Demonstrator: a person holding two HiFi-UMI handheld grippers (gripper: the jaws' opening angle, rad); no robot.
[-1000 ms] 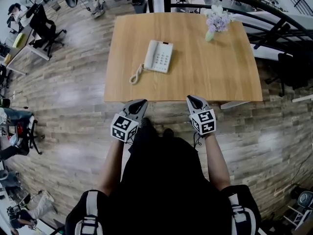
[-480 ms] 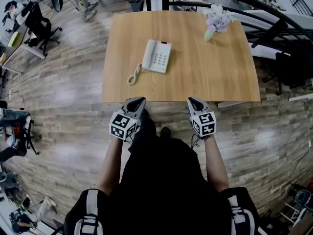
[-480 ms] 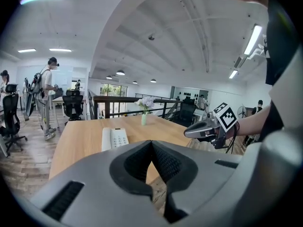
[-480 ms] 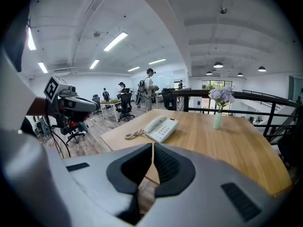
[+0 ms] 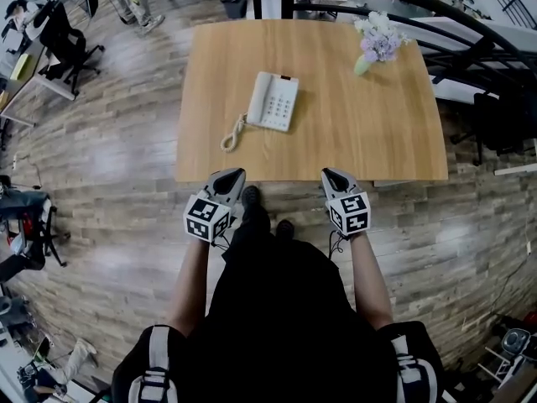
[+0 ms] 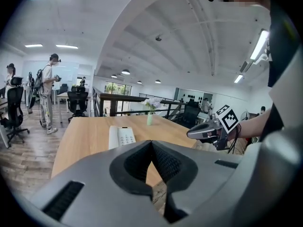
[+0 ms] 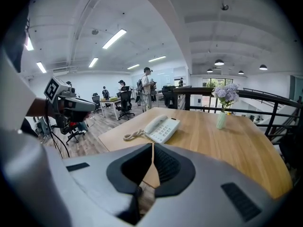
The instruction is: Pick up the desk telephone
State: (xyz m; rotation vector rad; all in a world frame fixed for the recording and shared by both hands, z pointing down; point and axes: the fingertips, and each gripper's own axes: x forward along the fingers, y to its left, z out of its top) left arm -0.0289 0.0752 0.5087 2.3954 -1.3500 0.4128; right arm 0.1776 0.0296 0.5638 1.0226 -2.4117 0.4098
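A white desk telephone (image 5: pixel 273 102) with its handset on the left side and a coiled cord (image 5: pixel 232 132) lies on the wooden table (image 5: pixel 369 133), left of its middle. The telephone (image 6: pixel 120 136) shows beyond the jaws in the left gripper view, and the same telephone (image 7: pixel 162 127) in the right gripper view. My left gripper (image 5: pixel 232 177) is shut and empty, just short of the table's near edge. My right gripper (image 5: pixel 332 176) is also shut and empty at that edge, farther right. Both are well short of the phone.
A small vase of pale purple flowers (image 5: pixel 375 40) stands at the table's far right corner. A black railing (image 5: pixel 445 15) runs behind the table. Office chairs (image 5: pixel 63 44) and people stand far off at the left on the wood floor.
My left gripper has drifted a little left and back toward me. The head camera shifted slightly, so the table sits a little differently in view. The right gripper stayed put.
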